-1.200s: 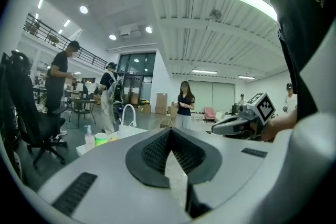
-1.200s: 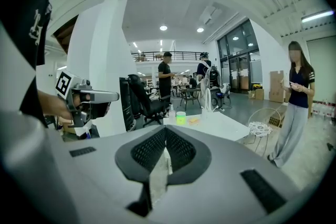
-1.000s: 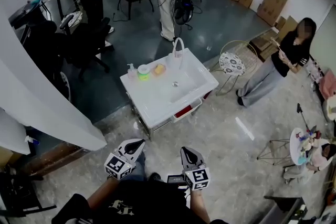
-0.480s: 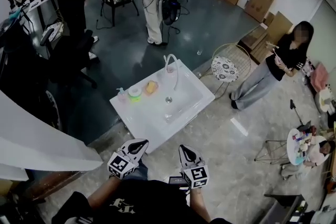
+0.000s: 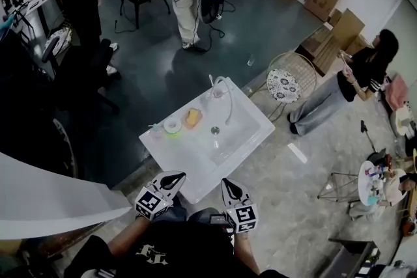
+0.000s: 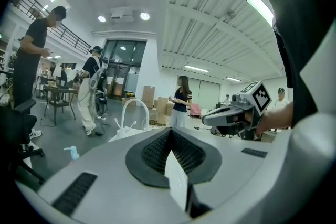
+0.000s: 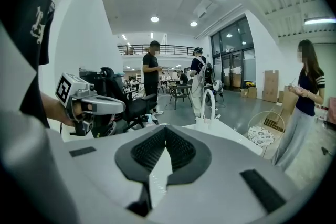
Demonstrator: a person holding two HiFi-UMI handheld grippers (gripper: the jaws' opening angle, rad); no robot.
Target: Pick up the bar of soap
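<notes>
An orange bar of soap [image 5: 193,117] lies on the back ledge of a white sink unit [image 5: 242,137], left of the curved white faucet [image 5: 226,93]. Beside it stand a green-rimmed round dish [image 5: 172,126] and a small pump bottle [image 5: 156,131]. My left gripper [image 5: 174,178] and right gripper [image 5: 229,184] are held side by side low in the head view, just short of the sink's near corner. Both are shut with nothing in them. In the left gripper view the left gripper [image 6: 170,131] points toward the faucet [image 6: 134,108]. The right gripper [image 7: 165,128] also faces the faucet [image 7: 208,98].
A wire chair with a patterned cushion [image 5: 287,83] stands right of the sink, with a person in grey trousers [image 5: 352,84] beyond it. A black office chair [image 5: 85,71] is at the left, a white panel [image 5: 52,198] at the near left, and a small round table [image 5: 374,182] at the right.
The sink unit has come nearer to the grippers in the head view as the viewpoint advanced. Both grippers keep their place, side by side and shut.
</notes>
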